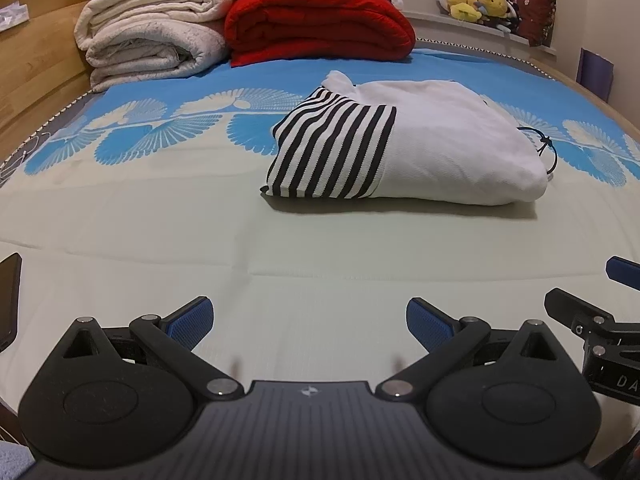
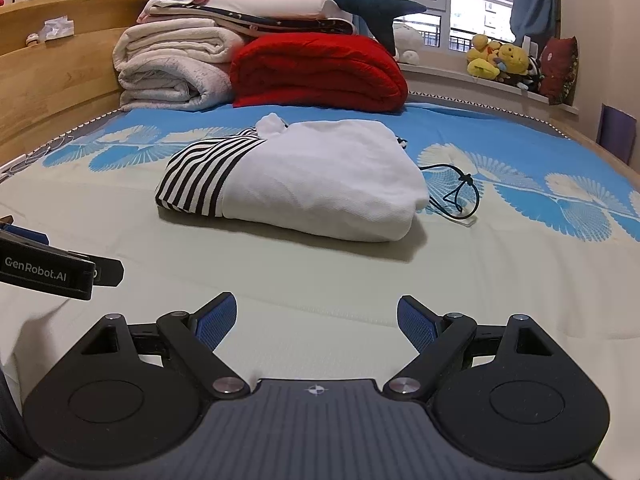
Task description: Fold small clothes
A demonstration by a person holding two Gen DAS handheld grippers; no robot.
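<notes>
A small white garment with a black-and-white striped part [image 1: 404, 144] lies folded in a compact bundle on the bed; it also shows in the right wrist view [image 2: 304, 182]. A dark cord with a tag [image 2: 460, 196] trails from its right side. My left gripper [image 1: 310, 322] is open and empty, low over the pale sheet, well short of the garment. My right gripper [image 2: 316, 320] is open and empty too, beside the left one, also short of the garment. The right gripper's edge shows in the left wrist view [image 1: 592, 320].
The bed sheet [image 1: 160, 220] is pale in front and blue-patterned behind. Folded white blankets [image 2: 172, 68] and a red quilt [image 2: 320, 76] are stacked at the back by the wooden headboard [image 2: 52, 76]. Plush toys [image 2: 500, 60] sit on the windowsill. A dark phone-like object [image 1: 8, 296] lies at left.
</notes>
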